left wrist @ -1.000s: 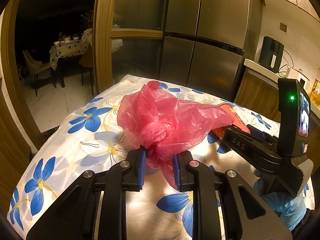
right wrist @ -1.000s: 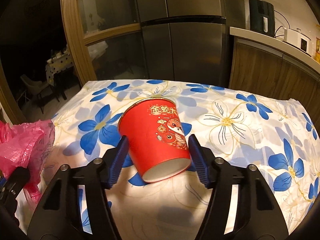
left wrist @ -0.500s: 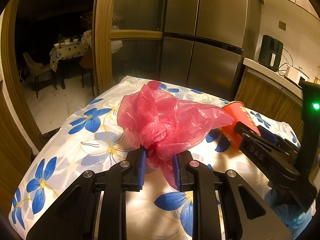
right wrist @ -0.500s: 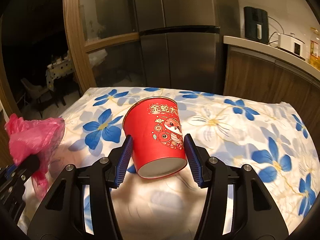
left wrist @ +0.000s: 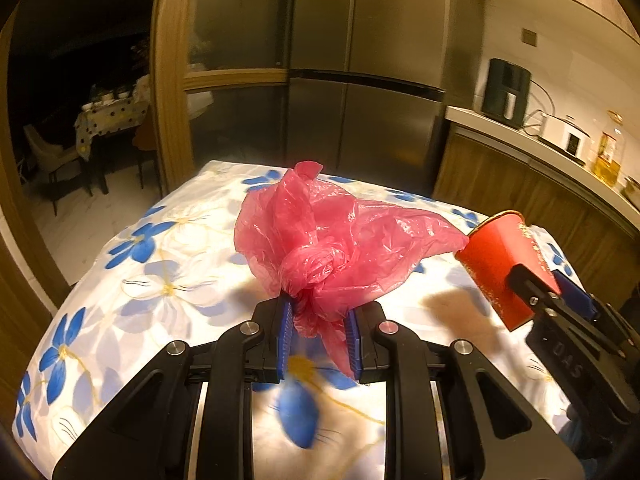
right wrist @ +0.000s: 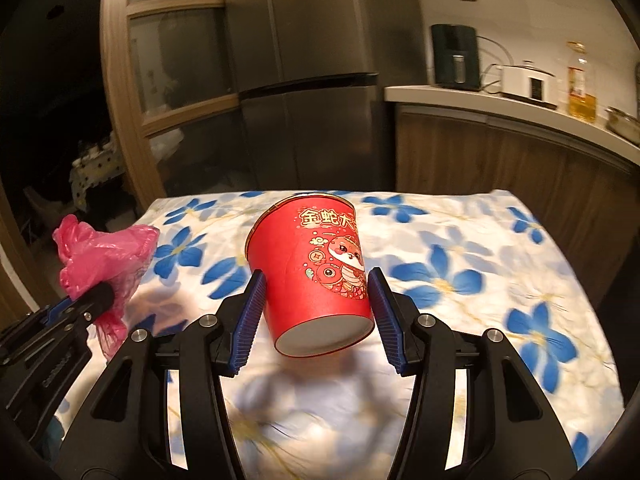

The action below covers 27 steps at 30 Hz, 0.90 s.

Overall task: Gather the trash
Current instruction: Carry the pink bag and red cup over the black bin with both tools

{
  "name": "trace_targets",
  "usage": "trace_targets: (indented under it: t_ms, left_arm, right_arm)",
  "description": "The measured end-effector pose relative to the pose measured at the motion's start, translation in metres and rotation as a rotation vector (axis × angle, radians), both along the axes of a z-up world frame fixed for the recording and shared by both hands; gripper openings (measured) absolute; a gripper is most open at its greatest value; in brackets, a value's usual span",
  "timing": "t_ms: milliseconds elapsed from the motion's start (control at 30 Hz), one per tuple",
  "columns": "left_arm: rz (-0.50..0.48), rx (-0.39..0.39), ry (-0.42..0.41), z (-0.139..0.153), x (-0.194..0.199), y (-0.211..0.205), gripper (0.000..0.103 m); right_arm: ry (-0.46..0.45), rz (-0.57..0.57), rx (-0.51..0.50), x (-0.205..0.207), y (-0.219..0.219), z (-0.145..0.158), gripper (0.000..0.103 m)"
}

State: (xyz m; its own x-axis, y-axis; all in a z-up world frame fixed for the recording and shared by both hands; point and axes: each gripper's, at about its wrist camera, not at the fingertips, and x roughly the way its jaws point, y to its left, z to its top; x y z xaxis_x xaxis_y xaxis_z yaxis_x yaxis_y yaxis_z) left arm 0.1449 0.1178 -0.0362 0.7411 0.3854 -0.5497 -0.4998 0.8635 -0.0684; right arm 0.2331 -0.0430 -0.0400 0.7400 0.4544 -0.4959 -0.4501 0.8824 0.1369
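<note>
Trash was in both our grips: the right gripper (right wrist: 316,316), its jaws lately closed on the red paper cup (right wrist: 316,280), had lifted it off the flowered surface (right wrist: 500,272), while the left gripper (left wrist: 319,340) kept the knotted pink bag (left wrist: 328,248) clamped, leaving only disposal, we judged.

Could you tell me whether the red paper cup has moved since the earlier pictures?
Yes. The red paper cup, clamped in the right gripper, has come up off the floral tablecloth and towards the pink bag.
</note>
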Motion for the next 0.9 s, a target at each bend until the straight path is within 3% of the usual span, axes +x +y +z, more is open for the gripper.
trace_targets:
  t_ms: [700,900]
  left_arm:
    - [-0.258,0.044,0.0,0.016,0.04,-0.142,0.023]
    - [-0.428,0.07,-0.036,0.033,0.064,-0.211,0.023]
  right_arm:
    - [-0.042,-0.276,0.028,-0.024,-0.163,0.016,0.052]
    - [-0.082,-0.434,0.035,-0.031,-0.229,0.026,0.052]
